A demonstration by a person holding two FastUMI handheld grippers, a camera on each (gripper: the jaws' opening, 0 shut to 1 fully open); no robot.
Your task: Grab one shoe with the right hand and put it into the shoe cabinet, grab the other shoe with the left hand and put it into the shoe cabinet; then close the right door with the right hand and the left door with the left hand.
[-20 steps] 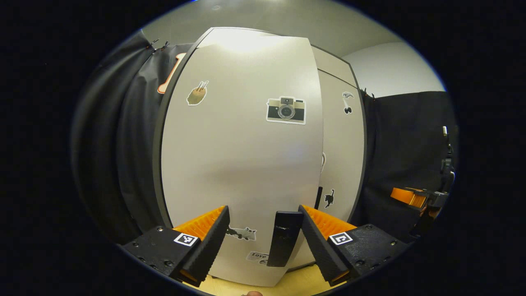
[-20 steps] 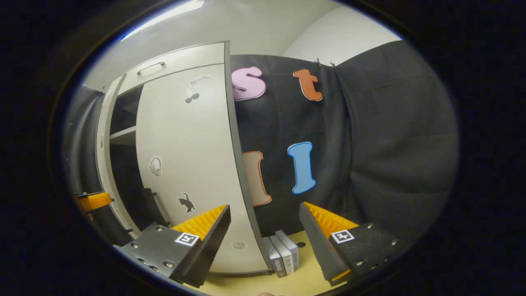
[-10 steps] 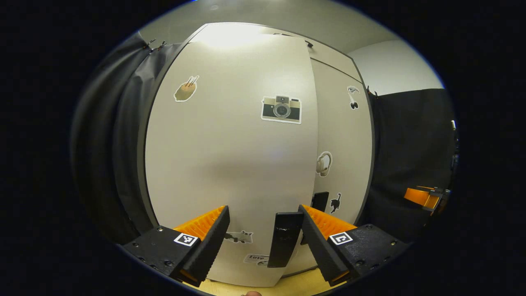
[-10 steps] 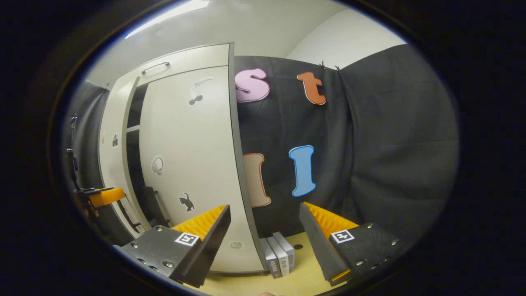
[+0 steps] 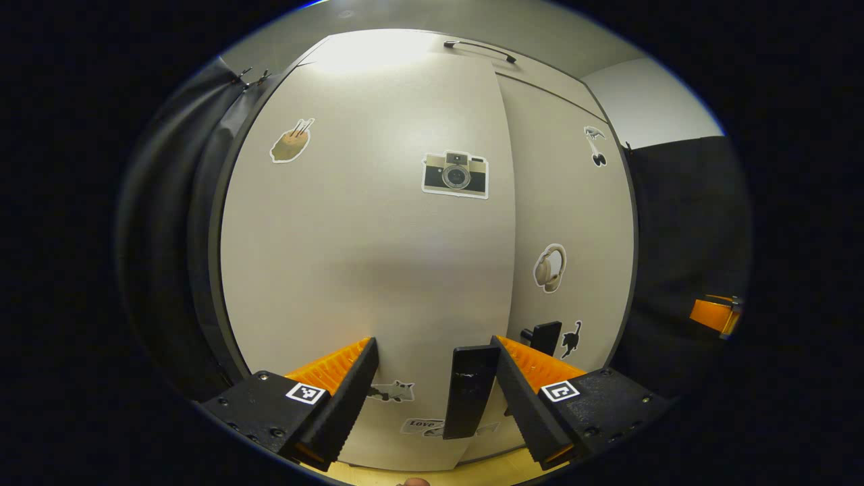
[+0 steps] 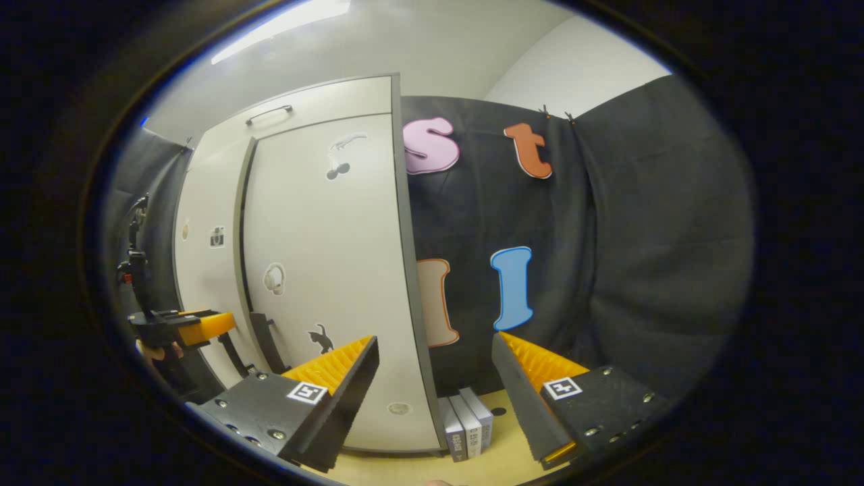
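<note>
The pale shoe cabinet stands close in front in the left gripper view. Its left door, with a camera sticker, lies almost flush with the right door. My left gripper is open against the left door. That door's black handle stands between its fingers, close to the right-hand one. In the right gripper view my right gripper is open and holds nothing, off the cabinet's right corner. The right door is shut, and the left gripper is at the left door.
A black booth cloth hangs to the right of the cabinet. Three grey boxes stand on the yellow floor against the cabinet's right side. The right door's black handle juts out beside the left one.
The left door has swung in toward the cabinet with my left gripper on it, and the dark gap between the doors has closed to a seam. My right gripper has hardly moved.
</note>
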